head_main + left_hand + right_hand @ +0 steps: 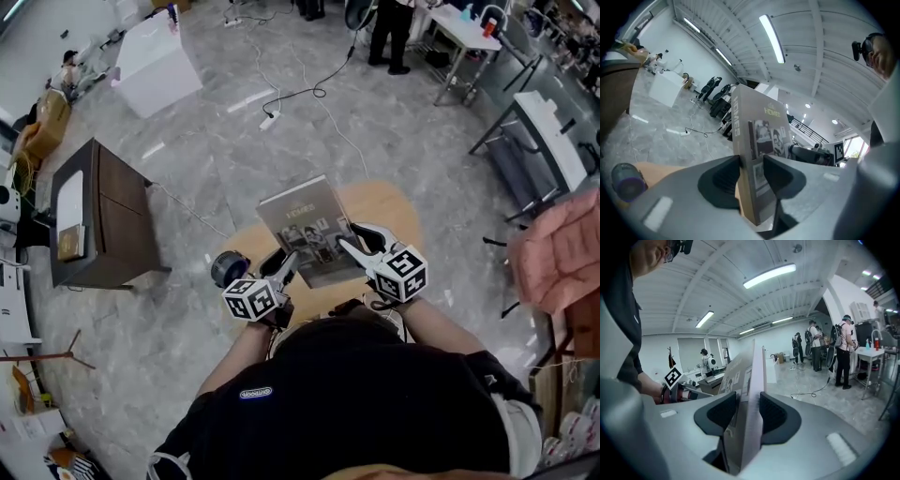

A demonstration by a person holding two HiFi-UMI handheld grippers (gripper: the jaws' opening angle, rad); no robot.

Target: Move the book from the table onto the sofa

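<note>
Head view: left gripper (281, 267) and right gripper (361, 246) are holding the book (305, 230) above the round wooden table (394, 211). Pickup appears done; carrying it to the sofa is pending.

Left gripper view: jaws are pinching the stiff, matte grey cover.

Right gripper view: jaws are clamping the thin, flat edge.

The left gripper (752, 176) has its jaws clamped on the upright book (759, 154); round table (656, 169) below.
</note>
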